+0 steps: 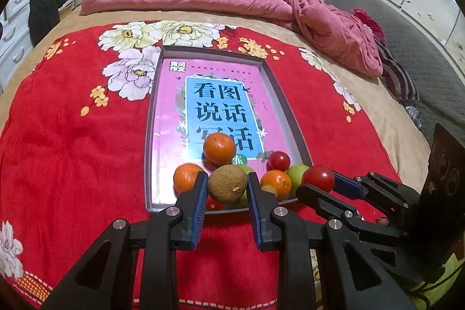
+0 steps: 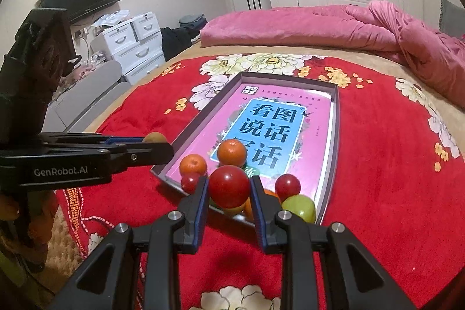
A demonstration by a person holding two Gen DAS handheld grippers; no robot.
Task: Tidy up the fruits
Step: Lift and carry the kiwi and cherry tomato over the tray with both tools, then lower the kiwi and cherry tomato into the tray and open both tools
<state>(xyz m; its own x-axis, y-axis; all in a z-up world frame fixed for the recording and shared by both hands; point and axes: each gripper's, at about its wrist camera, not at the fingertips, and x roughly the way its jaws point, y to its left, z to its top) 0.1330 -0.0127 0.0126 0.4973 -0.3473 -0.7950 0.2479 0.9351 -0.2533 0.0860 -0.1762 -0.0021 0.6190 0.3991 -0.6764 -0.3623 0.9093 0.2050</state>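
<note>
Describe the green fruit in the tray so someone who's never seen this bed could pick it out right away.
On the red flowered blanket lies a grey tray holding a pink book. At the tray's near end sits a fruit pile; the green fruit lies at its right edge, beside a small red tomato. It is the only pale green, smooth one fully showing.

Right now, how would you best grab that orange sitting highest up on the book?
Pinch the orange across its round middle, coming down from above. It is a smooth ball, so the widest part probably keeps it from slipping out. Its top and far side are open; other fruit crowd its near side. Both grippers are full: left gripper holds a kiwi, right gripper a red fruit.
</note>
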